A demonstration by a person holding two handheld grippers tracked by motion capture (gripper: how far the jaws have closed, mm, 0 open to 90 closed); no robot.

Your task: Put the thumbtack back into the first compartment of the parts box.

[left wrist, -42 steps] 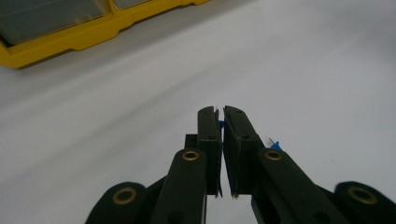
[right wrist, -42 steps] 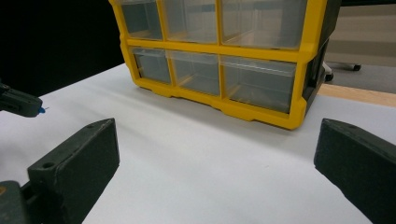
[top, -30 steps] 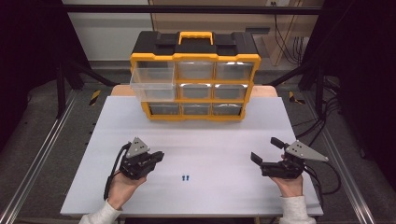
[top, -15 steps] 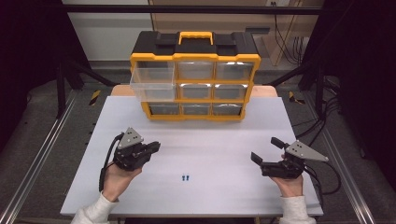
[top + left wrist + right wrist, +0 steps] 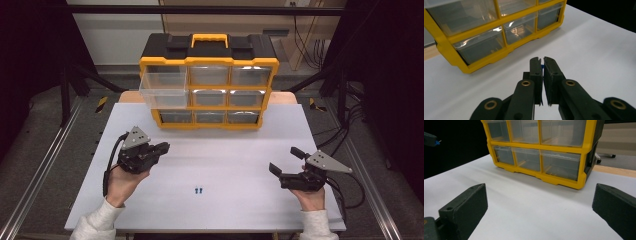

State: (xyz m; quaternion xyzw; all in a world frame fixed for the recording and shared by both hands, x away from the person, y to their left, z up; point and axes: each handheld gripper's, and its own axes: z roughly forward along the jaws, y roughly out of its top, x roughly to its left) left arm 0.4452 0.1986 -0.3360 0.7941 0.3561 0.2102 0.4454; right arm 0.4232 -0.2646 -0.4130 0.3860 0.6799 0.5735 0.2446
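Tiny blue part pinched between near-closed left gripper tips, only a sliver visible. Two more small blue parts lying side by side on white tabletop, well apart from the yellow organizer's pulled-out upper-left drawer.

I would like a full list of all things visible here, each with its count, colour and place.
organizer box: one, yellow frame with black top and clear drawers, at the far edge of the table.
open drawer: one, clear, top left of the box, pulled out.
small blue pieces: two, blue, lying on the table between the hands.
blue piece: one, blue, pinched at the left gripper's tips.
table: one, white.
left gripper: one, black, raised at the table's left, shut.
right gripper: one, black, at the table's right, open.
hands: two, in white sleeves, near edge.
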